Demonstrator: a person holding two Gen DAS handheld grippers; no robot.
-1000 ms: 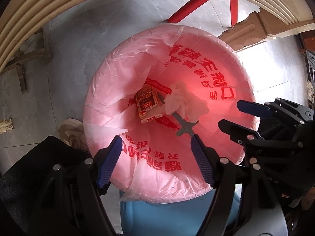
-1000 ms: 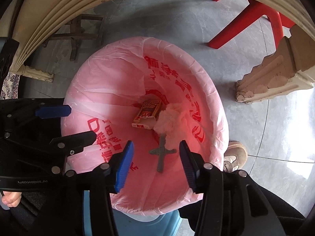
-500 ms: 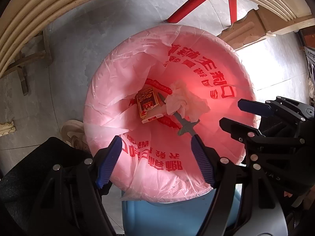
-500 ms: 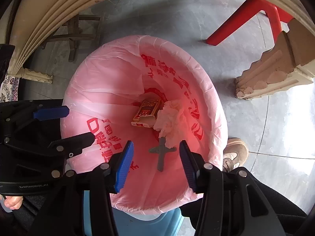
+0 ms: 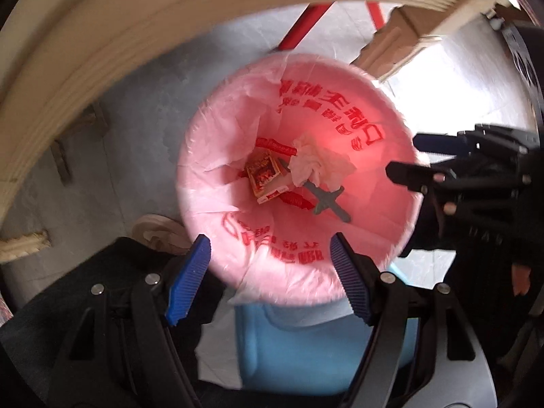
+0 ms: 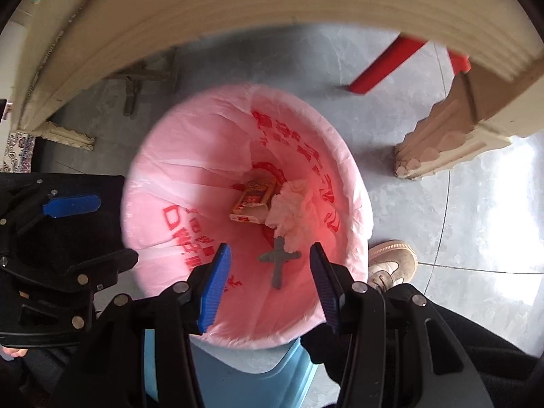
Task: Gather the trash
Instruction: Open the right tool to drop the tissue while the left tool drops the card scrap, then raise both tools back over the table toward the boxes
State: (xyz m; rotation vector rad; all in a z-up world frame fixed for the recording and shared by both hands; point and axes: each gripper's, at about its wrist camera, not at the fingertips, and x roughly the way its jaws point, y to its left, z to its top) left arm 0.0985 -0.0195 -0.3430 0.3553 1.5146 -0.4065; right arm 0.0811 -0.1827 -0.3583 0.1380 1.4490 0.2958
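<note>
— Left hand-held gripper [image 5: 268, 278]?
— Pointing straight down over the bin, blue pads wide apart, nothing between them.
— Right hand-held gripper [image 6: 268, 284]?
— Tilted steeply down, just beside the left one, pads apart at a narrower gap, likewise empty.
— Where is the trash?
— Lying at the bottom of the pink bag [image 5: 238, 156] lining the light blue bin [image 5: 299, 350]: a small orange box [image 5: 263, 173], a crumpled white tissue [image 5: 316, 166] touching it, and a grey cross-shaped piece [image 5: 328, 200] partly under the tissue.
— Around the bin?
— Grey floor [image 6: 442, 224], a red chair leg [image 6: 384, 68], a beige shoe [image 6: 394, 261] near the rim, a cream table edge [image 6: 238, 10] arching overhead.
— Changed from a second ago?
— Both raised; bin now looks smaller and farther below, with more of its blue side showing. Gaps between pads unchanged. Trash lying as before.
</note>
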